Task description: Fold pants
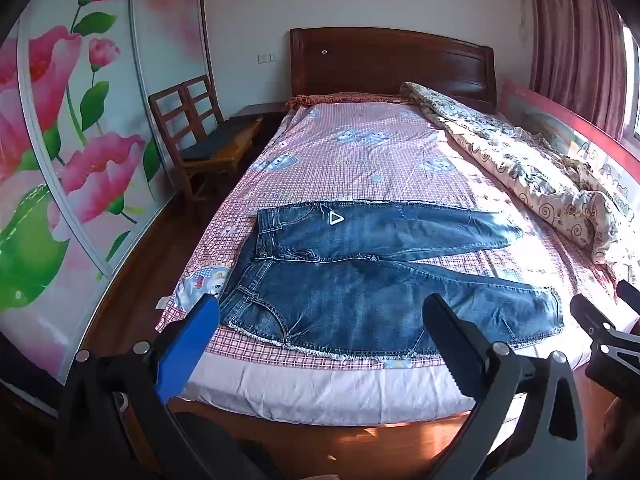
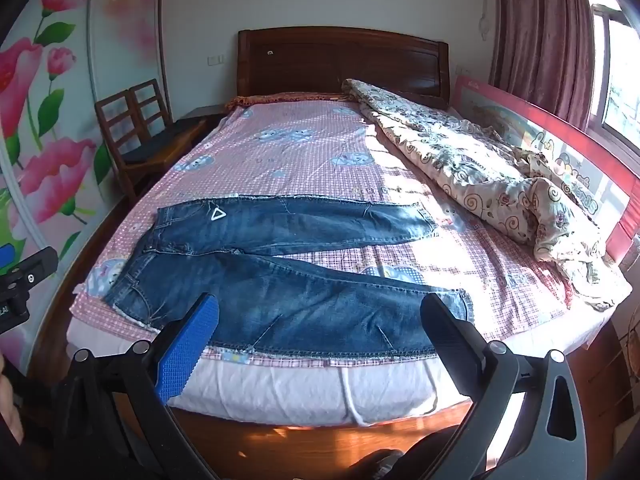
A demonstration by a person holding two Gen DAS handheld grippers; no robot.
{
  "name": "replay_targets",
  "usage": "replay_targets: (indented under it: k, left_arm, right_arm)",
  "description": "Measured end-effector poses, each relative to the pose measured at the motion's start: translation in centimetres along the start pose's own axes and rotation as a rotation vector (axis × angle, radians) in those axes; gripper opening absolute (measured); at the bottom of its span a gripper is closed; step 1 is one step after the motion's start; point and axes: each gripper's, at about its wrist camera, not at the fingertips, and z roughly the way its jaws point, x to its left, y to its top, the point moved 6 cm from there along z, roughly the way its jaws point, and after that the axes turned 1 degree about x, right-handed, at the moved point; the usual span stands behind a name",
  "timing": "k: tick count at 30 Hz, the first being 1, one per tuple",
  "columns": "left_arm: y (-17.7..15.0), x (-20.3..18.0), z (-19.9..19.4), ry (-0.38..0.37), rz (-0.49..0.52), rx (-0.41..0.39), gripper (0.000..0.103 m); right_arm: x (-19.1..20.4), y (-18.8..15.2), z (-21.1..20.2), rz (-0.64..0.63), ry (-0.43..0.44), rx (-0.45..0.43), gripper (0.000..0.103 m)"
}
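Meanwhile, my left gripper and right gripper hover wide apart and empty over the jeans, spread flat across the bed's near end.

Pants are faded blue denim with frayed, rough hems. Sheet is thin checked cotton, matt. Headboard is dark polished wood, kinda glossy. One of my pads is knobbly blue plastic.

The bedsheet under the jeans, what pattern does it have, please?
Pink checks with blue cartoon figures on the bedsheet; right wrist view.
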Motion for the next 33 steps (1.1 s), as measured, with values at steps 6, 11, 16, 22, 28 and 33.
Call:
replay_targets:
  k: [6, 11, 16, 22, 28, 33]
  left_arm:
    - [0.0, -0.5, 0.2, -0.001, -0.004, 0.0, 0.101]
    - [-0.3, -0.6, 0.4, 0.003, -0.001, 0.002, 0.101]
    - [-0.3, -0.1, 0.3, -0.003, -0.004, 0.003, 0.101]
    - [-0.3, 0.3, 0.3, -0.005, -0.005, 0.0, 0.101]
    - [0.0, 0.4, 0.1, -0.002, 0.0, -0.002, 0.101]
    - [0.0, 0.0, 0.1, 0.003, 0.002, -0.002, 0.101]
  right_arm:
    - [-0.1, -0.1, -0.1, 0.006, 0.004, 0.0, 0.1]
    - [0.1, 0.2, 0.0, 0.006, 0.001, 0.006, 0.1]
    - [0.0, 0.3, 0.0, 0.004, 0.004, -0.001, 0.1]
    - [0.0, 0.3, -0.1, 0.006, 0.006, -0.003, 0.1]
    - [0.0, 0.7, -0.2, 0.009, 0.009, -0.008, 0.1]
    - [0.0, 0.9, -0.6, 0.013, 0.008, -0.012, 0.1]
